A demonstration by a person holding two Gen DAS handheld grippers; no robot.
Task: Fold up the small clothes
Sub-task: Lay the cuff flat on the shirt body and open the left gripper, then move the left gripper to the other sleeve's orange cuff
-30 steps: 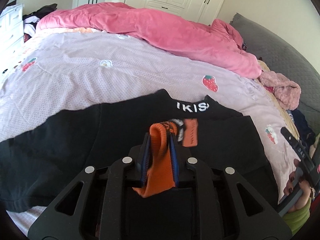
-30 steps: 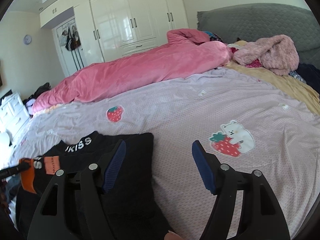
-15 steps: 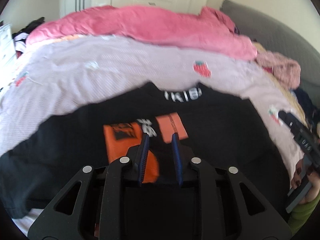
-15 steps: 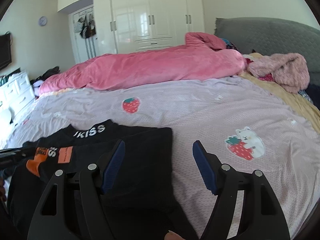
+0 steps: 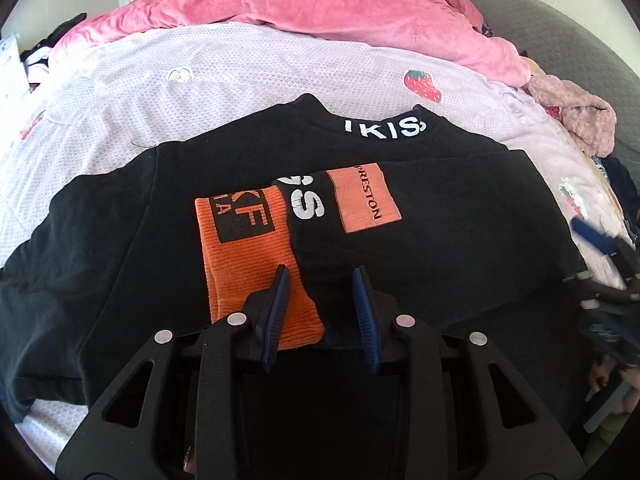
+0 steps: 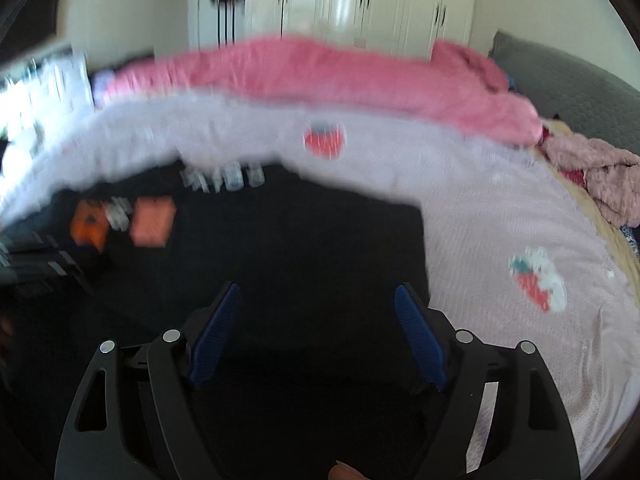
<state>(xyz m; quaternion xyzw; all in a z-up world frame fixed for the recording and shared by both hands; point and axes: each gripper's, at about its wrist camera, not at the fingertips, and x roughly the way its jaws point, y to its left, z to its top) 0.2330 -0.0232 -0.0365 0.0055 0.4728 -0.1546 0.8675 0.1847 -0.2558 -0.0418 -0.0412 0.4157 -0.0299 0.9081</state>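
A second ago the left gripper (image 5: 320, 280) was pinching the orange cuff (image 5: 256, 264) and holding it up in the air; now the cuff lies flat on the black top (image 5: 440, 240), and the jaws have just been opening, so the cuff has been let go, with only its lower corner lying loose under the gap between them. The right gripper (image 6: 316, 300) has swung over the right part of the black top, and its jaws have been opening wider too, with nothing between them. Its picture is blurry, so small things there are hard to tell. The black top is spread out on the pale purple sheet (image 5: 280, 76) of the bed, with its neck and white letters on the far side. I think the sleeve was laid across the chest on purpose, to fold it in and make the top narrower. The cuff is ribbed and stretchy looking, bright orange with a black square on it. Beside it is a flat patch (image 5: 366, 200) in softer orange with small letters. The black cloth looks soft and thick, with floppy edges. The sheet has tiny dots and strawberry pictures. Behind it lies a fluffy pink blanket (image 5: 320, 8), all lumpy.
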